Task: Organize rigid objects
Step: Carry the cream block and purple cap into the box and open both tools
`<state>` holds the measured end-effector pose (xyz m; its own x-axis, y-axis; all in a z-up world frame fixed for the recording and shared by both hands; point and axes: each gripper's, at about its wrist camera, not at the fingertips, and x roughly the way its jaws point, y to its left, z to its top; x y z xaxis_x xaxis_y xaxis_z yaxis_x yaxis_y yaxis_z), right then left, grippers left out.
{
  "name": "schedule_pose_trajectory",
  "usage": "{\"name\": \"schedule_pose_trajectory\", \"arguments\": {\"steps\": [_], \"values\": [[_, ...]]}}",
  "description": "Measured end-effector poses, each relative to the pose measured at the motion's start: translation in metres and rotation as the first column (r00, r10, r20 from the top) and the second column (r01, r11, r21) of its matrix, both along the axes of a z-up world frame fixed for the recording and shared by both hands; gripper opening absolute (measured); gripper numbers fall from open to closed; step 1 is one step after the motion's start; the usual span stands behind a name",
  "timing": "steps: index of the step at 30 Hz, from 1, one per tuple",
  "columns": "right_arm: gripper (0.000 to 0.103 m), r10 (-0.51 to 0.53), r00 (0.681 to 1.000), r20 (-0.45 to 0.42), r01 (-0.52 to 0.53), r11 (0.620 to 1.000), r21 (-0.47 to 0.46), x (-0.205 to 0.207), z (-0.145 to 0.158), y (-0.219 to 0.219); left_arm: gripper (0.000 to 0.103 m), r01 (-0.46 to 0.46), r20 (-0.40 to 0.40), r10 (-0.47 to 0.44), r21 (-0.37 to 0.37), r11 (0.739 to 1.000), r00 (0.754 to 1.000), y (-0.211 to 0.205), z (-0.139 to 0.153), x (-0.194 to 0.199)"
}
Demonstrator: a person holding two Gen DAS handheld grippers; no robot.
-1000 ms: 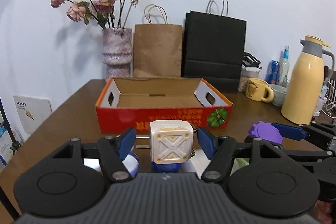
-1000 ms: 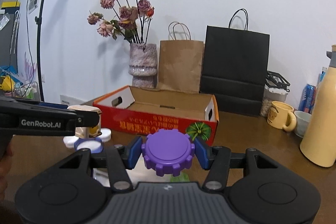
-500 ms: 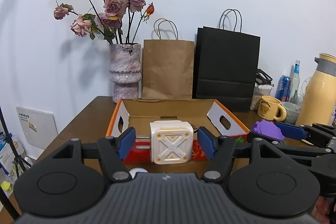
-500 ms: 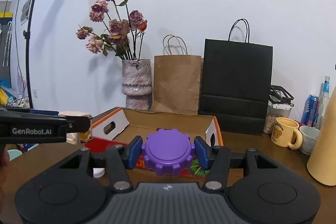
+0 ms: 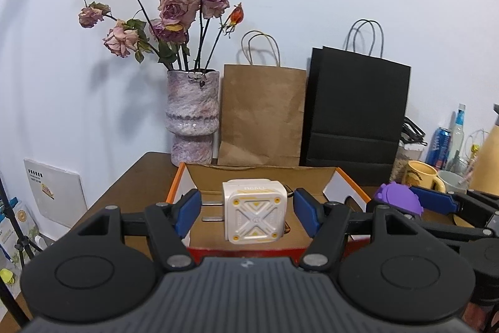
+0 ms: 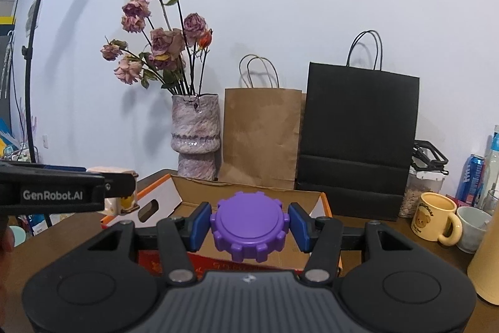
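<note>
While I am holding both grippers level above the near edge of the cardboard tray (image 5: 343, 188), each one is carrying something. My left gripper (image 5: 244, 216) is pointing straight ahead over the tray's red front wall, its blue fingers (image 5: 186, 211) clenched on the white charger cube (image 5: 254, 216); the cube's two metal prongs are pointing left against the left finger pad, and its right face is pressing on the other pad. The cube is hanging in the air over the tray's brown floor, not touching it.

To the right, my right gripper (image 6: 249, 225) is sitting at about the same height, also aimed forward over the tray (image 6: 174, 198), and its fingers (image 6: 199, 225) are gripping the purple gear-shaped disc (image 6: 249, 227) by its toothed rim, flat face toward the camera. From the left wrist view this disc (image 5: 399, 198) is showing just beside and to the right of the cube, near the tray's right wall. From the right wrist view the left gripper's black arm is reaching in from the left edge with the cube at its tip.

Behind the tray, on the counter (image 6: 374, 227), a vase of dried roses (image 5: 191, 120), a brown paper bag (image 5: 262, 117) and a black paper bag (image 5: 357, 120) are standing along the wall, with a yellow mug (image 6: 435, 219) farther right.
</note>
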<state>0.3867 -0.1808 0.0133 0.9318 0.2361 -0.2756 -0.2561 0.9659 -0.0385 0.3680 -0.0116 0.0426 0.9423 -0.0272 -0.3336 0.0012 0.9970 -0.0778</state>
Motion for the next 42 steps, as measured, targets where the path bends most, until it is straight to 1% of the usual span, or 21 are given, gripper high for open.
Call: {"name": "schedule_pose_trajectory", "arguments": {"steps": [8, 13, 25, 32, 35, 39, 42], "values": [[0.053, 0.017, 0.999, -0.030, -0.018, 1.000, -0.006, 0.046, -0.006, 0.009, 0.067, -0.039, -0.007, 0.039, -0.026, 0.999, 0.999, 0.007, 0.000, 0.038], [0.053, 0.023, 0.998, -0.057, -0.023, 1.000, -0.009, 0.073, -0.011, 0.011, 0.067, -0.054, -0.013, 0.054, -0.015, 0.998, 0.998, 0.007, -0.003, 0.059], [0.053, 0.031, 0.989, -0.142, -0.034, 0.999, -0.018, 0.126, -0.031, 0.012, 0.067, -0.113, -0.089, 0.114, 0.007, 0.994, 0.989, 0.014, -0.026, 0.111], [0.053, 0.038, 0.980, -0.194, -0.038, 0.999, 0.008, 0.146, -0.047, 0.009, 0.067, -0.137, -0.141, 0.140, 0.035, 0.990, 0.980, 0.016, -0.043, 0.132], [0.053, 0.047, 0.977, -0.208, -0.044, 0.999, 0.018, 0.150, -0.052, 0.007, 0.067, -0.132, -0.170, 0.139, 0.053, 0.990, 0.976, 0.015, -0.051, 0.138], [0.053, 0.047, 0.974, -0.221, -0.048, 0.999, 0.001, 0.152, -0.057, 0.009, 0.067, -0.123, -0.183, 0.135, 0.077, 0.989, 0.974, 0.011, -0.059, 0.142], [0.053, 0.038, 0.974, -0.223, -0.041, 0.999, -0.011, 0.153, -0.057, 0.010, 0.068, -0.124, -0.194, 0.137, 0.078, 0.989, 0.971, 0.012, -0.062, 0.144]]}}
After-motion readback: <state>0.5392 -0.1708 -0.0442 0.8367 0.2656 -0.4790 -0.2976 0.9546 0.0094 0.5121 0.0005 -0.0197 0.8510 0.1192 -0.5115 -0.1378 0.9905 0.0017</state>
